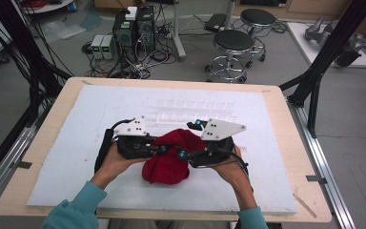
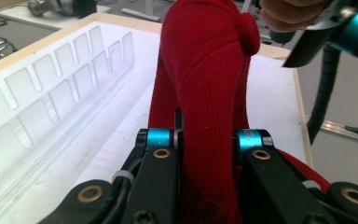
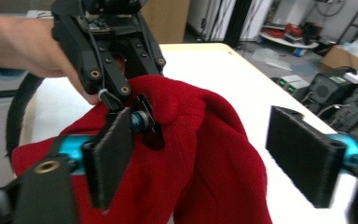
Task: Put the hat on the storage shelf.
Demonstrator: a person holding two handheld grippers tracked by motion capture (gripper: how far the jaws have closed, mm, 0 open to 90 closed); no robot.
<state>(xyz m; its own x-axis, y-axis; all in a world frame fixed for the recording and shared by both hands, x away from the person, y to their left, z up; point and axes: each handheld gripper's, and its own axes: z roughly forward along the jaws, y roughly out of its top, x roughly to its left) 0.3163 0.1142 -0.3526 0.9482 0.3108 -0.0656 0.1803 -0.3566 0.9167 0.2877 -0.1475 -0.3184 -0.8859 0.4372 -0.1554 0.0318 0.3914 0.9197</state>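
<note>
A dark red knitted cloth (image 1: 169, 164) lies bunched on the white foam sheet (image 1: 66, 143), between my two hands. My left gripper (image 1: 162, 149) is shut on it: in the left gripper view a fold of the red cloth (image 2: 205, 70) is clamped between the jaws (image 2: 207, 140) and rises ahead of them. My right gripper (image 1: 189, 138) stands open, its two black pads wide apart (image 3: 205, 156), with the cloth (image 3: 205, 191) lying between and below them, untouched by the far pad. The left gripper (image 3: 140, 116) pinches the cloth just beyond the near pad.
A clear plastic divider tray (image 1: 195, 110) lies on the foam behind the cloth, long and ribbed in the left gripper view (image 2: 51, 93). The wooden table edge (image 1: 286, 143) frames the foam. Stools (image 1: 233, 43) and computer cases (image 1: 133, 28) stand on the floor beyond.
</note>
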